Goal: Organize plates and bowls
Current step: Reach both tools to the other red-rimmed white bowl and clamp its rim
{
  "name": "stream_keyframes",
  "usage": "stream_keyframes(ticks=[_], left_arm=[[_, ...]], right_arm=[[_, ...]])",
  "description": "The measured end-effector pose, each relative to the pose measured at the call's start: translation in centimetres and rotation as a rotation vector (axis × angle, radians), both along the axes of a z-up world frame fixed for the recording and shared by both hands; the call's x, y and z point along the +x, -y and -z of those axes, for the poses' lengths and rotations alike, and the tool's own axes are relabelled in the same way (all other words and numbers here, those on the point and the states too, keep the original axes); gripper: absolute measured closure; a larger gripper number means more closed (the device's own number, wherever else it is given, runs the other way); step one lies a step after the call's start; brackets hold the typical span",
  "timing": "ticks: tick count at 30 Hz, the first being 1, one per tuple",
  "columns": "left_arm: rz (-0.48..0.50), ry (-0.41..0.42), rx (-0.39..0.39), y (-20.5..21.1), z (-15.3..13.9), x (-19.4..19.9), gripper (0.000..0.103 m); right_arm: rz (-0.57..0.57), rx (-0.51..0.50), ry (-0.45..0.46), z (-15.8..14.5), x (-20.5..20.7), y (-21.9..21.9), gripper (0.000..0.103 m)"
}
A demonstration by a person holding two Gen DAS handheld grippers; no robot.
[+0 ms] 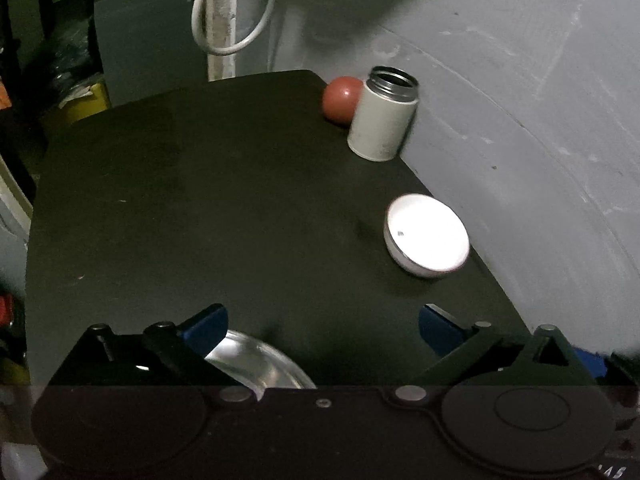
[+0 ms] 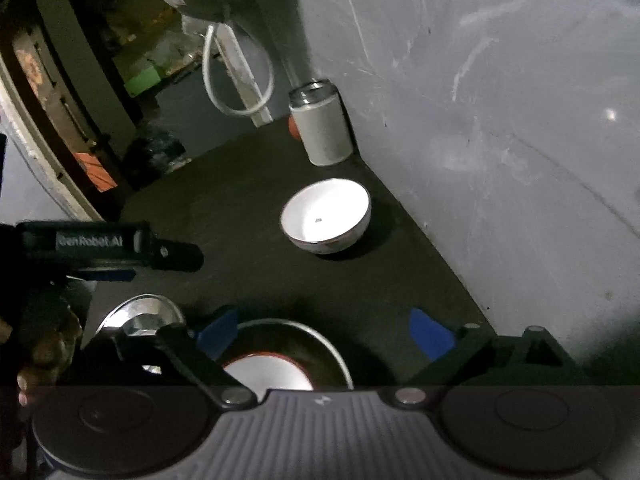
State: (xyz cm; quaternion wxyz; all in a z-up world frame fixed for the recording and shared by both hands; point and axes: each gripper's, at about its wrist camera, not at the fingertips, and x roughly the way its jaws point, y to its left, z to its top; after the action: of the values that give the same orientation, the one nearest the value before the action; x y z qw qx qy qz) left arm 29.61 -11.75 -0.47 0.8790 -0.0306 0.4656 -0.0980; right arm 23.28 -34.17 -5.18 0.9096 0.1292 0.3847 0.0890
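While both the left gripper and the right gripper stand wide apart and grip nothing, the white bowl sits upright on the black table at twelve o'clock of the right gripper, near the grey wall.

A cluttered home storage corner: scuffed grey wall, looped white cable, stacked boxes.

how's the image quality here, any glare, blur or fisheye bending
Left wrist view: dim overall, the white bowl blown out with glare, the wall edge bowed by the fisheye. Right wrist view: equally dark, the bowl's inside overexposed, the steel plate glinting, background clutter soft and murky.
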Motion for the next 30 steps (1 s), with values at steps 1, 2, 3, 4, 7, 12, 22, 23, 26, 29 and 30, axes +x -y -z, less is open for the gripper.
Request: stream_keyframes(ticks=[1,2,3,4,7,12,22,23,26,29,30], left_arm=[[-0.004,-0.001,0.0,0.0,0.1,0.5,0.001],[-0.008,-0.003,0.0,0.1,0.2,1.0,0.001],[-0.013,-0.003,-0.001,0.2,0.2,1.6,0.001],[-0.016,-0.002,-0.005,0.2,0.3,2.1,0.001],[-0.017,-0.008,-0.02,0.7,0.5,3.8,0.001],[-0.003,-0.015,-0.02,1.7,1.0,6.3,0.001],[0.049,-0.088,-0.009,3.4,3.1,9.1,0.001],[0.052,-0.092,-0.01,3.5,3.2,9.4,0.001],[0.061,-0.1,-0.011,3.9,3.6,9.9,0.001],[0.071,-0.108,-0.01,4.1,3.9,10.5,0.001],[0.075,-0.109,-0.012,4.2,4.0,10.6,0.001]], right_arm=[[0.009,-0.009,-0.019,0.3,0.5,0.0,0.006],[0.019,-0.015,-0.033,0.5,1.0,-0.1,0.006],[0.026,-0.011,-0.04,0.7,1.4,0.0,0.006],[0.033,-0.002,-0.043,0.9,1.7,0.1,0.005],[0.067,0.01,-0.05,1.2,2.8,0.2,0.004],[0.115,0.025,-0.039,1.5,4.7,0.4,0.003],[0.152,0.071,-0.016,2.5,7.2,0.3,0.013],[0.161,0.076,-0.014,2.6,7.4,0.4,0.013],[0.181,0.083,-0.004,2.6,7.9,0.6,0.014],[0.198,0.087,-0.001,2.8,8.5,0.6,0.018],[0.201,0.087,-0.003,2.9,8.8,0.6,0.019]])
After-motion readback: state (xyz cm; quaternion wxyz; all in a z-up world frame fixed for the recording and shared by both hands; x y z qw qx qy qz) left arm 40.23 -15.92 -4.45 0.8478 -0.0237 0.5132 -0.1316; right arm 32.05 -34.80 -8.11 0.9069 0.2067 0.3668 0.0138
